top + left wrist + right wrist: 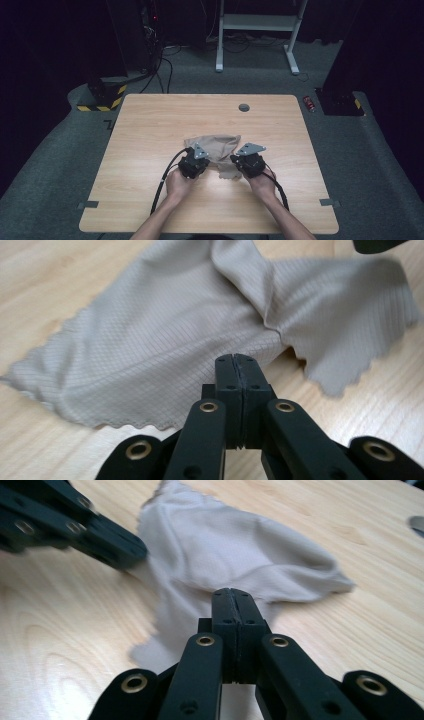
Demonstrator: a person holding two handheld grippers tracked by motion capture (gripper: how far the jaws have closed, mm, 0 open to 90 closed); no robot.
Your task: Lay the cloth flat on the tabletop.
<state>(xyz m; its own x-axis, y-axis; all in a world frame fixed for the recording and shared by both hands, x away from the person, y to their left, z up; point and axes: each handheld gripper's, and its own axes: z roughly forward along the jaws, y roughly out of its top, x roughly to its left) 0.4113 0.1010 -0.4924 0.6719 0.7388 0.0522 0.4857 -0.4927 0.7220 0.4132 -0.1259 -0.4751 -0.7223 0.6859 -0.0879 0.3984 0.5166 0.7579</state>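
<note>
A beige cloth lies crumpled at the middle of the wooden table. My left gripper is at the cloth's near left edge, and my right gripper at its near right edge. In the left gripper view the jaws of the left gripper are shut, pinching the cloth where a fold runs into the tips. The right gripper view has the right gripper shut on a creased edge of the cloth, with the left gripper touching the cloth at the upper left.
A round grey grommet sits near the table's far edge. Tape strips mark the near corners. On the floor beyond stand a white desk frame, a hazard-striped base and a small red object.
</note>
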